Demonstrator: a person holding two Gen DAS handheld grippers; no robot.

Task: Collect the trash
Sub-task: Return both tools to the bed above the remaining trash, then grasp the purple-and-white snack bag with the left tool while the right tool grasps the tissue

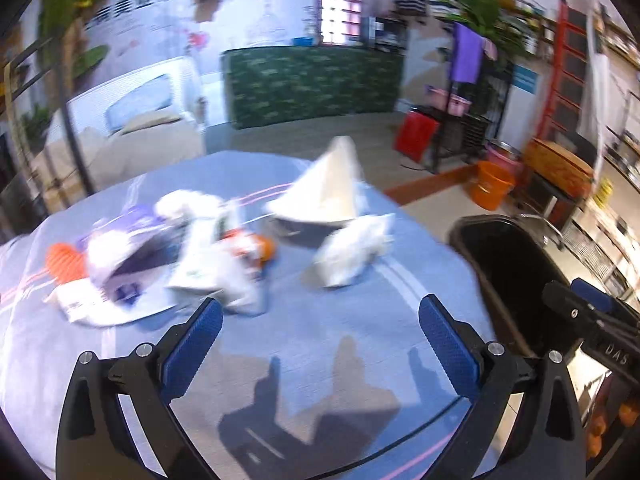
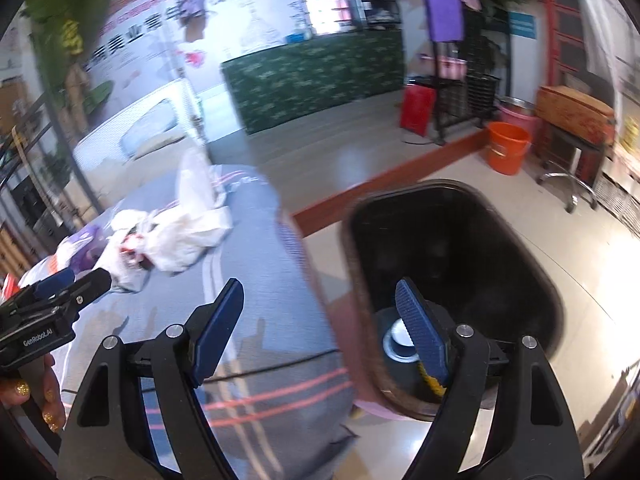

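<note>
Two readable marks: "GenRobot.AI" on left gripper point(image 2: 86, 280), "DAS" opposite.

Cloth, paper and plastic surfaces

A matt woven tablecloth point(image 1: 304, 332) is seen under crumpled paper tissue point(image 1: 352, 250); the black bin point(image 2: 452, 240) appears glossy plastic, the pads point(image 1: 192, 350) ribbed.

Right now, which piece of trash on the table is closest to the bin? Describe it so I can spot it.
On the blue tablecloth, look toward the edge beside the black bin. The crumpled white paper lies there alone, just in front of the tall white cone-shaped sheet, apart from the orange-and-purple litter pile.
</note>
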